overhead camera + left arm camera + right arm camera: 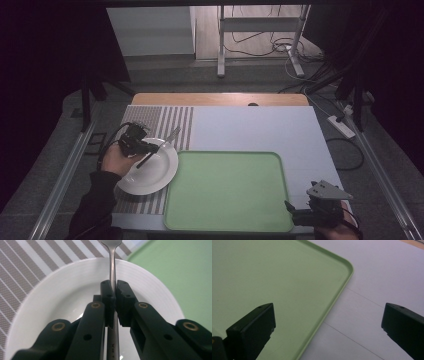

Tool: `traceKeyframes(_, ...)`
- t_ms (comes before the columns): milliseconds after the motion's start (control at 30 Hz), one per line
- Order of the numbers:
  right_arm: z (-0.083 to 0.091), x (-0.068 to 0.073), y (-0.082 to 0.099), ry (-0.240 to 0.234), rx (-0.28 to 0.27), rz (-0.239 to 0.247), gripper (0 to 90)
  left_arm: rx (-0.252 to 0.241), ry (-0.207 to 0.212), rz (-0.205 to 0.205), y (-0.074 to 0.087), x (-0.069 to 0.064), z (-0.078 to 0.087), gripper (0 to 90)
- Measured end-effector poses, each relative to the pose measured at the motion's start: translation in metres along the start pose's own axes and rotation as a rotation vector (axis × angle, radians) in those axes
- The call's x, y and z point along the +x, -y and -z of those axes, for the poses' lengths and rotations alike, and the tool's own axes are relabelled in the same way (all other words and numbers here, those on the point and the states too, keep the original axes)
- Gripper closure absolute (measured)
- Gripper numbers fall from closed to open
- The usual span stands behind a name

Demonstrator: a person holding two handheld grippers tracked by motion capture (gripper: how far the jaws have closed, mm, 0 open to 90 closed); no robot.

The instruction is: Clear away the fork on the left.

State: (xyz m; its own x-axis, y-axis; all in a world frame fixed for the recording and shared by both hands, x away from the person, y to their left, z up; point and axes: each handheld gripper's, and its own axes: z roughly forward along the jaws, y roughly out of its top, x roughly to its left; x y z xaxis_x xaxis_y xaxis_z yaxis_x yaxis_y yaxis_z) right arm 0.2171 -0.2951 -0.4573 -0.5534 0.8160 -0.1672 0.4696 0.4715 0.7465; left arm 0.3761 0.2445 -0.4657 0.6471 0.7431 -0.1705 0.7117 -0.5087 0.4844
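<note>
A white plate (155, 172) lies on a striped placemat (175, 122) at the table's left, beside a green tray (227, 192). My left gripper (150, 149) hovers over the plate's far rim, shut on the handle of a metal fork (171, 135) whose head points away over the mat. In the left gripper view the fork (112, 267) runs straight up between the closed pads, with the plate (62, 287) beneath. My right gripper (292, 210) rests at the tray's near right corner, its jaws wide open over the tray's edge (337, 297) with nothing between them.
The tray (182, 272) takes up the middle of a pale table cover (255, 127). A wooden table edge (220, 99) runs along the back. Metal rails flank the table, and cables and a frame stand on the floor behind.
</note>
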Motion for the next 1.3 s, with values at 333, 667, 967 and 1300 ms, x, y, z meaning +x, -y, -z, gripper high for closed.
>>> traceKeyframes(333, 0.0, 0.0, 0.0, -0.001, -0.006, 0.004, 0.0, 0.001, 0.017, -0.019, 0.007, -0.028, -0.002, 84.6)
traceKeyframes(667, 0.001, 0.001, 0.0, 0.001, -0.007, 0.01, 0.0, 0.011, 0.033, -0.035, 0.013, -0.048, -0.007, 84.6)
traceKeyframes(967, 0.001, 0.002, 0.0, 0.001, -0.006, 0.019, 0.0, 0.02, 0.06, -0.061, 0.014, -0.08, -0.019, 84.6)
traceKeyframes(1300, 0.0, 0.002, 0.0, 0.002, -0.003, 0.025, 0.0, 0.041, 0.095, -0.06, 0.012, -0.115, -0.035, 84.6)
